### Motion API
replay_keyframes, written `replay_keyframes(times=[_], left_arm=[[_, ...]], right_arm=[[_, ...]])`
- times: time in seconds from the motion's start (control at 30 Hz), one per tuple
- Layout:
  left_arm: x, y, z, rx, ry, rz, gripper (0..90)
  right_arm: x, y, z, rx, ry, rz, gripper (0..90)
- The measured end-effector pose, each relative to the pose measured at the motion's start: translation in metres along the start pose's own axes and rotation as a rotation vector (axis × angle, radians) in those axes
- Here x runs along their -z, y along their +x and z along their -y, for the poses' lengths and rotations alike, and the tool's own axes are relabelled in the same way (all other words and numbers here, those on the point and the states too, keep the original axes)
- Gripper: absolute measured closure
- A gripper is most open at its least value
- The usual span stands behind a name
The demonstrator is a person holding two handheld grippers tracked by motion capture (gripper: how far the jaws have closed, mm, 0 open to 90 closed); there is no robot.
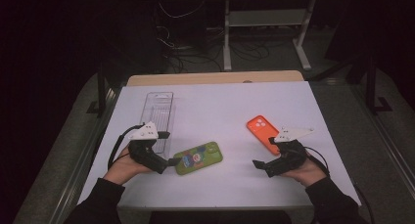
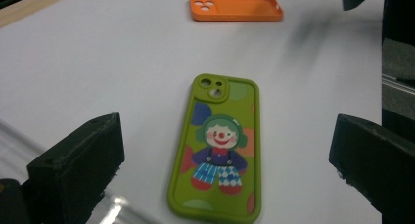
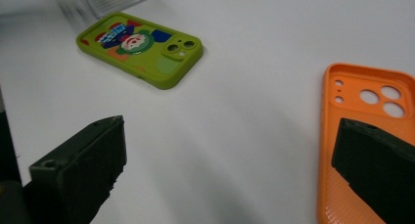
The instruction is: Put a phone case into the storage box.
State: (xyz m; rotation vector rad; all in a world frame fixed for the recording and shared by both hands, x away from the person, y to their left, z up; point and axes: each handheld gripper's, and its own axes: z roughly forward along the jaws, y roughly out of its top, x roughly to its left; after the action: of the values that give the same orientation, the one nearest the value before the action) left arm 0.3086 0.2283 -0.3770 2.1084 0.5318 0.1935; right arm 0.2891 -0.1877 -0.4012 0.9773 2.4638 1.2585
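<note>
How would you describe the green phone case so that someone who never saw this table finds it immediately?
On the white table, look near the front edge, just ahead of the left gripper. The green phone case lies flat there. Unlike the plain orange case and the clear tray, it carries a cartoon clown picture.

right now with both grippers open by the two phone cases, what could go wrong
The green clown-printed phone case lies flat on the white table, so the open left gripper may push it along rather than catch its low edges. The orange phone case lies hollow side up, partly under the right gripper; a jaw could snag its rim and flip it. The clear plastic tray beside the left gripper could be knocked.
</note>
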Motion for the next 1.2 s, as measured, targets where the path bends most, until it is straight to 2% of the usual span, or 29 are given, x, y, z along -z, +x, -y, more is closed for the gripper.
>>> replay_keyframes(times=[0.2,0.3,0.4,0.53,0.77,0.8,1.07,1.2], left_arm=[[-0.012,-0.003,-0.008,-0.003,-0.002,0.009,0.0],[-0.020,-0.007,-0.014,-0.035,0.011,0.026,0.0],[-0.026,-0.011,-0.017,-0.036,0.011,0.039,0.0],[-0.034,-0.015,-0.020,-0.044,0.018,0.056,0.0],[-0.047,-0.021,-0.023,-0.055,0.024,0.083,0.0],[-0.049,-0.022,-0.024,-0.058,0.025,0.088,0.0],[-0.070,-0.030,-0.029,-0.058,0.033,0.118,0.0],[-0.080,-0.032,-0.029,-0.076,0.049,0.130,0.0]], right_arm=[[-0.003,-0.007,-0.007,-0.001,0.012,0.021,0.0],[-0.003,-0.015,-0.013,-0.010,0.014,0.028,0.0],[-0.001,-0.021,-0.018,-0.014,0.021,0.044,0.0],[-0.002,-0.027,-0.025,-0.031,0.031,0.053,0.0],[-0.005,-0.035,-0.036,-0.029,0.041,0.049,0.0],[-0.006,-0.036,-0.038,-0.044,0.049,0.054,0.0],[-0.008,-0.047,-0.050,-0.054,0.067,0.085,0.6],[-0.008,-0.052,-0.054,-0.063,0.064,0.093,0.8]])
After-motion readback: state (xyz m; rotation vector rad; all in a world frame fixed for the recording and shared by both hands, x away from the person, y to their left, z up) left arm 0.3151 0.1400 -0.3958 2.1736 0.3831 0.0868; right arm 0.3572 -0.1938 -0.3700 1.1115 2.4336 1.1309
